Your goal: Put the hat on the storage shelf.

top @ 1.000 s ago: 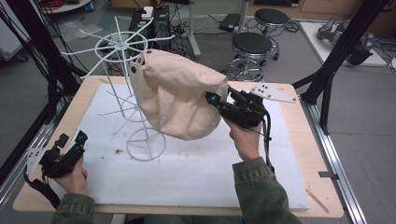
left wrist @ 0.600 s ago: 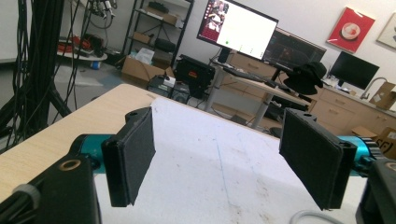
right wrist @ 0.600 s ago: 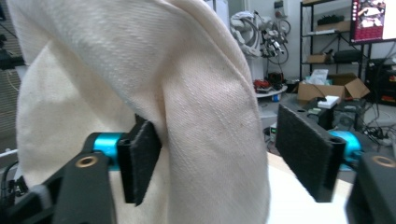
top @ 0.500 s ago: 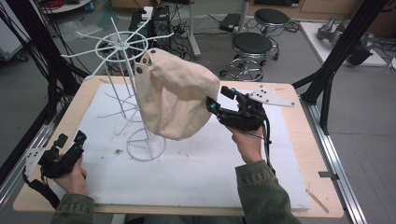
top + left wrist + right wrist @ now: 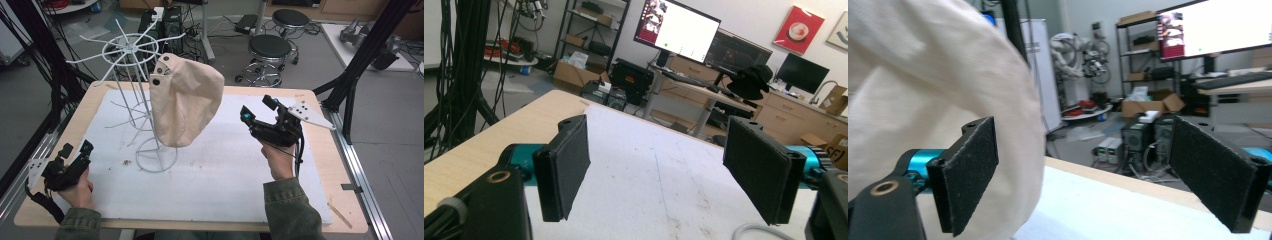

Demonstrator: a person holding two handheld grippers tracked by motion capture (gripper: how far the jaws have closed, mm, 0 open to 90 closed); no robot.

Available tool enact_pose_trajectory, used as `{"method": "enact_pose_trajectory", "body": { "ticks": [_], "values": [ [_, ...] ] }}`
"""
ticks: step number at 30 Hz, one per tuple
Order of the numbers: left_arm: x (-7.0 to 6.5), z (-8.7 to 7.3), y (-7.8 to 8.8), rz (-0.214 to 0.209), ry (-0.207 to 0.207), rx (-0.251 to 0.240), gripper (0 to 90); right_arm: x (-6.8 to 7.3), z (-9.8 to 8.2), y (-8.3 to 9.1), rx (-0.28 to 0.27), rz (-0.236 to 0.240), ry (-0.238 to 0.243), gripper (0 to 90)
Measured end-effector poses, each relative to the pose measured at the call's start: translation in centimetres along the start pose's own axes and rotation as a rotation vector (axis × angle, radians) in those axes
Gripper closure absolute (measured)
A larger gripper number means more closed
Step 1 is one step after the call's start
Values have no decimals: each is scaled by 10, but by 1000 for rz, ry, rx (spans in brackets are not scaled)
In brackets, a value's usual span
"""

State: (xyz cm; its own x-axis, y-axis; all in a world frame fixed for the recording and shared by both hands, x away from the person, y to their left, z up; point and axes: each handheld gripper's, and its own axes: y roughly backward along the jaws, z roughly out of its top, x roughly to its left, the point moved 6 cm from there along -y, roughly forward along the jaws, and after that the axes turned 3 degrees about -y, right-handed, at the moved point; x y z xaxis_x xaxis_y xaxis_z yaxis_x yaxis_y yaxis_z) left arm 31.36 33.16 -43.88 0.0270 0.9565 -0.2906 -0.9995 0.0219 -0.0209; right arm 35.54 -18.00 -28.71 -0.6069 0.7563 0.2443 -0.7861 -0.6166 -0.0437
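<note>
At the bottom left of the high view the left hand point(image 5: 75, 187) holds the left gripper point(image 5: 75, 150) low over the table's point(image 5: 310, 210) near left corner; its jaws stand wide apart with nothing between them, and in the left gripper view the left gripper point(image 5: 656, 172) looks across the bare white mat point(image 5: 649, 165) toward a lit monitor point(image 5: 681, 27) at the upper middle of that frame

Right of centre in the high view, the right hand point(image 5: 280, 160) holds the right gripper point(image 5: 257, 110) above the mat point(image 5: 225, 175), jaws spread and empty, pointing toward the frame's left. The right gripper point(image 5: 1083, 170) in its own view shows the cream bag point(image 5: 923, 80) filling the left half of the frame, behind and beside the left-hand pad point(image 5: 970, 170); whether that pad touches the cloth I cannot tell

Farther up, at centre, the bag point(image 5: 185, 102) hangs from an arm of the white wire rack point(image 5: 132, 50), its bottom just above the rack's ring base point(image 5: 157, 156). It is apart from the right gripper

Beyond the table, at the upper middle, stand two black stools point(image 5: 270, 47) on the grey floor
</note>
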Motion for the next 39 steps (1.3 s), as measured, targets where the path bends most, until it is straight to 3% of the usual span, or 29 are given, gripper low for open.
{"method": "enact_pose_trajectory", "body": {
  "ticks": [10, 11, 17, 21, 25, 34, 39],
  "values": [
    [0, 0, 0, 2, 1, 2, 266, -22, -11, 13, 24, -90, -3, 112],
    [0, 0, 0, 2, 2, 2, 266, -26, -13, 16, 34, -116, -3, 112],
    [0, 0, 1, 1, 0, 1, 266, -31, -17, 24, 31, -184, 20, 112],
    [1, 0, 1, 4, -2, 1, 266, -39, -24, 36, 37, -289, 32, 112],
    [-1, 0, 0, -1, -7, 3, 266, -41, -30, 45, 12, -382, 93, 112],
    [-2, 0, 1, -1, -8, 1, 266, -57, -47, 60, 34, -479, 81, 113],
    [-3, 0, 1, -3, -14, 5, 266, -71, -58, 73, 53, -528, 46, 113]
  ]
}}
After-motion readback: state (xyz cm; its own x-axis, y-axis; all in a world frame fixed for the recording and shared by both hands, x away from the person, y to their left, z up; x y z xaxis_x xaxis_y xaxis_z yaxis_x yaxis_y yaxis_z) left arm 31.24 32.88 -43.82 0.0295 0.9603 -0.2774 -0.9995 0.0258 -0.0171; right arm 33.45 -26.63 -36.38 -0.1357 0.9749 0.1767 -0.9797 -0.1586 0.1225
